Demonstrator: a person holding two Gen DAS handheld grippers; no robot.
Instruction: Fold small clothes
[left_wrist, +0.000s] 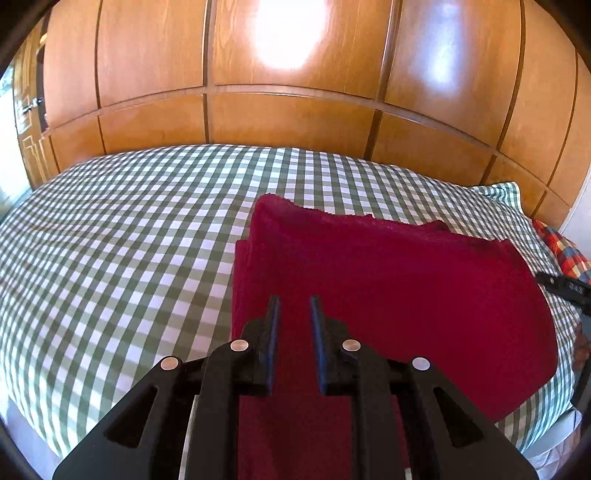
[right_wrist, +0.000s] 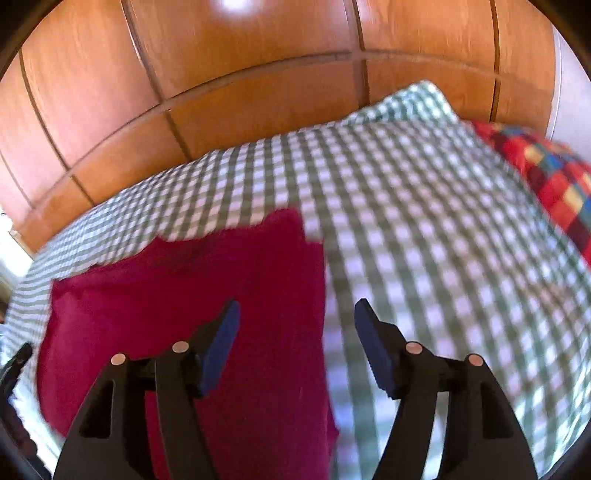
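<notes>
Red cloth (left_wrist: 388, 288) on green-checked bedspread (left_wrist: 110, 258), lying doubled — two layers visible along its left edge, far corner ragged. Wooden panelled wall (left_wrist: 295, 110) behind the bed; cloth well short of it, closer to the near bed edge. Multicoloured patchwork fabric (right_wrist: 546, 177) off to the cloth's right, apart from it.

Left gripper (left_wrist: 294, 306) above the cloth's near-left part, jaws narrowly parted, nothing between them, no cloth pinched — probably lifted clear so the fold stays put. Right gripper (right_wrist: 295, 314) straddling the cloth's right edge, jaws spread wide, left pad over red, right pad over checks, nothing gripped. Right view motion-blurred. Likely placed there for the next grab at that edge, or just let go of it — cannot tell which. Fold looks partway, another fold probably needed.
</notes>
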